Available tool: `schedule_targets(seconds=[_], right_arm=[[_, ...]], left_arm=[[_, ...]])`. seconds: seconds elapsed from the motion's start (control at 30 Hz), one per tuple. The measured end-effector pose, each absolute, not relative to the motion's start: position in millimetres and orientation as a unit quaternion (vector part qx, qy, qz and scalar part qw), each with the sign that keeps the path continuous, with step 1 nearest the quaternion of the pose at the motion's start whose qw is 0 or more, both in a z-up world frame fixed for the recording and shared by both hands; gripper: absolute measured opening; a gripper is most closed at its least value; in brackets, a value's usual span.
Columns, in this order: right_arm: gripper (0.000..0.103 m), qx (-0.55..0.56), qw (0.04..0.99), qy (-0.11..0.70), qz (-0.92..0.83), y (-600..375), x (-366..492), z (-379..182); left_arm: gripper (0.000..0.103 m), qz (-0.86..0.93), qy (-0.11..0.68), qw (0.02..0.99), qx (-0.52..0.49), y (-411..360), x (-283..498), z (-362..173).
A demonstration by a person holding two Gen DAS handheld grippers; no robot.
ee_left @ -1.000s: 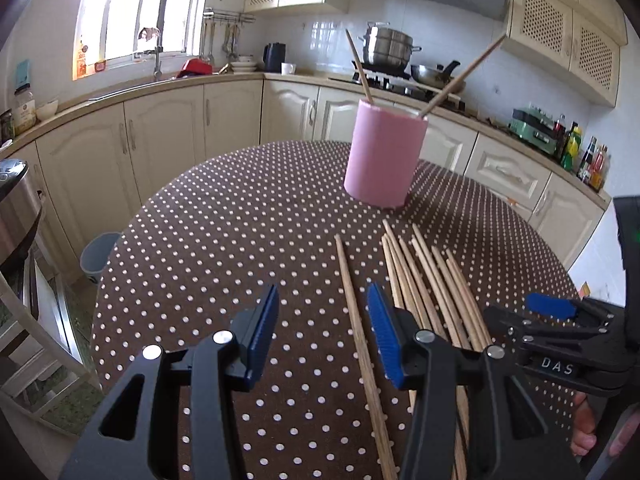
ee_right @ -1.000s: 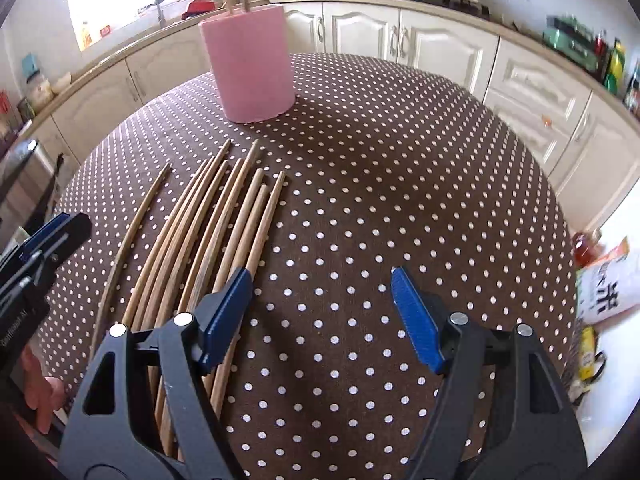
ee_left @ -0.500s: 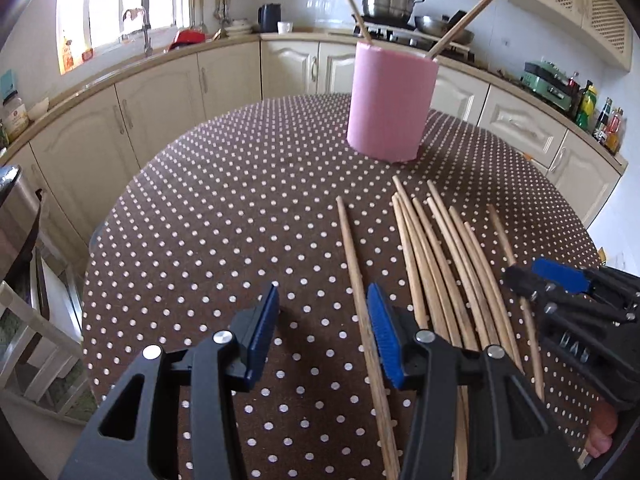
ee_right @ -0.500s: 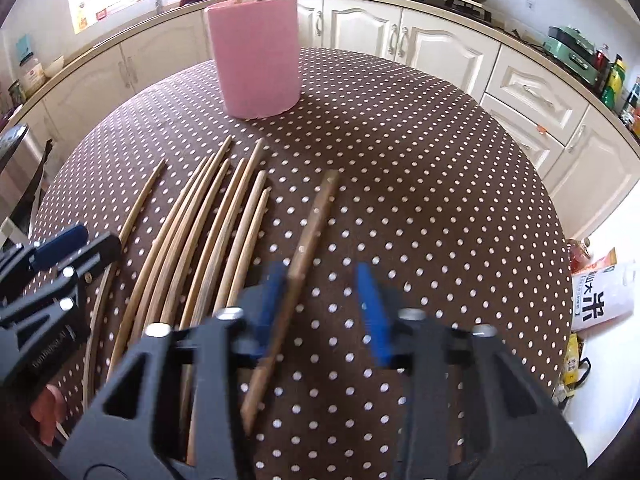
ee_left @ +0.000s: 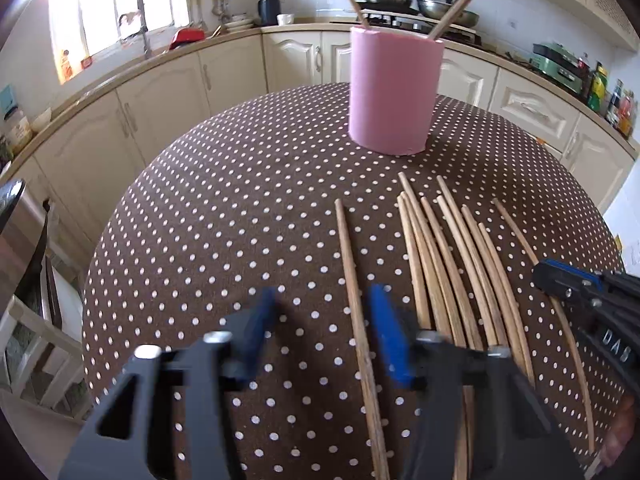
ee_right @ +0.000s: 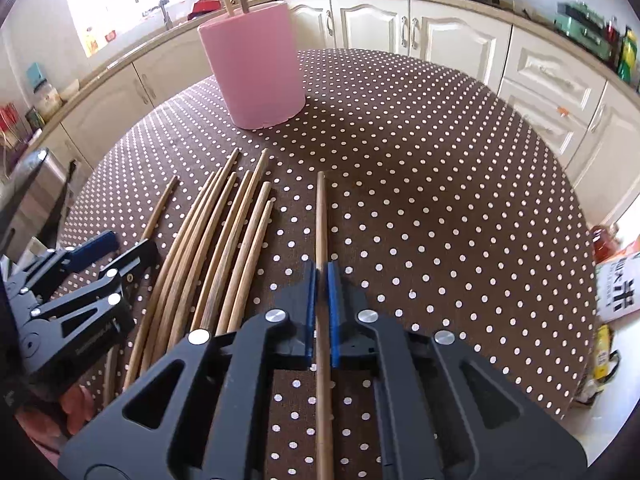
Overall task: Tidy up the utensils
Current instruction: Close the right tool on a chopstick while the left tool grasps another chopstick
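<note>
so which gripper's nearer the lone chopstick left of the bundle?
Left. The left gripper straddles that lone chopstick, pads not touching. The right gripper is beyond the bundle, shut on another chopstick.

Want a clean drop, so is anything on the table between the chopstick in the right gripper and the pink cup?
Nothing visible. The right gripper is shut on the chopstick; only bare polka-dot tablecloth lies before the pink cup.

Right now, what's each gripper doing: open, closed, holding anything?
Left gripper: open, jaws just narrowed around a single chopstick on the table, pads not touching it.
Right gripper: just closed, shut on one separate chopstick.
</note>
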State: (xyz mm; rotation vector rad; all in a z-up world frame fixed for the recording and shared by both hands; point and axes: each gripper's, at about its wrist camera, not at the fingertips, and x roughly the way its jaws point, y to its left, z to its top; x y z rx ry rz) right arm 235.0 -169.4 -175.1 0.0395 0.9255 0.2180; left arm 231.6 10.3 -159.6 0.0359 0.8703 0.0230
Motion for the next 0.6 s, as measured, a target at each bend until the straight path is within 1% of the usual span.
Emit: schedule_targets(seconds=[0.03,0.07,0.13,0.33,0.6], right_arm=[[0.006,0.028,0.887,0.448,0.109,-172.4,236.0,-174.9],[0.006,0.034,0.886,0.449,0.112,-174.4,235.4,-175.0],[0.006,0.041,0.886,0.448,0.113,-177.8,236.9,-173.3],[0.006,0.06,0.897,0.419,0.127,-187.6,235.0,-157.0],[0.006,0.072,0.913,0.38,0.127,-199.6,233.8,-124.3]], left_arm=[[0.014,0.007,0.421,0.907,0.021,8.6,232.8,-158.8],[0.009,0.003,0.421,0.907,0.026,7.3,233.1,-158.4],[0.006,-0.002,0.42,0.907,0.031,6.8,233.6,-158.1],[0.006,-0.004,0.416,0.909,0.004,18.5,237.1,-151.6],[0.006,-0.01,0.35,0.936,-0.044,32.4,229.6,-121.4]])
